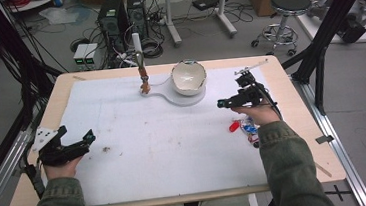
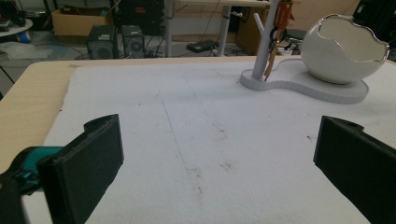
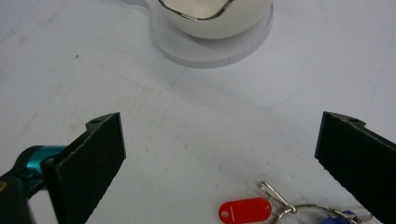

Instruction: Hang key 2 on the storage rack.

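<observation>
A white stand [image 1: 185, 98] sits at the back middle of the mat, carrying a cracked-egg-shaped white bowl [image 1: 188, 76] and a thin post [image 1: 137, 46] with an orange key tag [image 1: 144, 79] hanging from it. A bunch of keys with a red tag [image 1: 235, 126] and blue tags [image 1: 249, 127] lies on the mat by the right hand. My right gripper [image 1: 228, 95] hovers just above and behind the keys, open and holding nothing. In the right gripper view the red tag [image 3: 245, 210] lies low between the wide jaws. My left gripper [image 1: 78, 135] rests open at the mat's left edge.
A white foam mat [image 1: 165, 149] covers most of the wooden table [image 1: 304, 137]. In the left gripper view the post [image 2: 261, 46], the orange tag [image 2: 283, 14] and the bowl [image 2: 345, 51] stand far ahead to the right. Computers, cables and a stool [image 1: 289, 6] lie beyond the table.
</observation>
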